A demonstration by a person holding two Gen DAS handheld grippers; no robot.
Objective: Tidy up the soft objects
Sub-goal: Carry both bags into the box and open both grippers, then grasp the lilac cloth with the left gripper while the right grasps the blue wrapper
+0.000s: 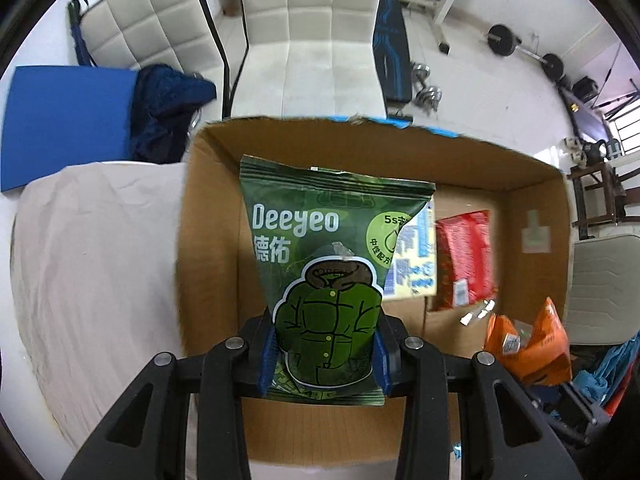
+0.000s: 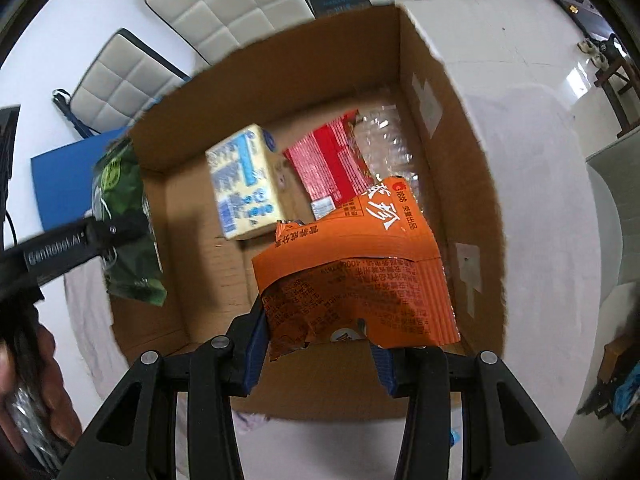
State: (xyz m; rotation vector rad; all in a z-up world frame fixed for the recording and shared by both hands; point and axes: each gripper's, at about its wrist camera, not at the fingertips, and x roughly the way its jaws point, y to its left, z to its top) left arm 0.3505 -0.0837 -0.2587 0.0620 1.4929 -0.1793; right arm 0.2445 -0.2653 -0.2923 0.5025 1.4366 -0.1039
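I see both fisheye views evenly lit by soft daylight, bright on the white floor (image 1: 500,80). Straight lines bow hard toward the black circular borders. The cardboard box (image 2: 448,92) rim smears with motion blur in the right wrist view, and the yellow pack (image 2: 244,180) inside is soft. Glare glints off clear plastic (image 2: 384,140).

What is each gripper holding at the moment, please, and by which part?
The left gripper holds the green Deeyeo packet near its bottom edge. The right gripper holds the orange packet by its torn lower end.
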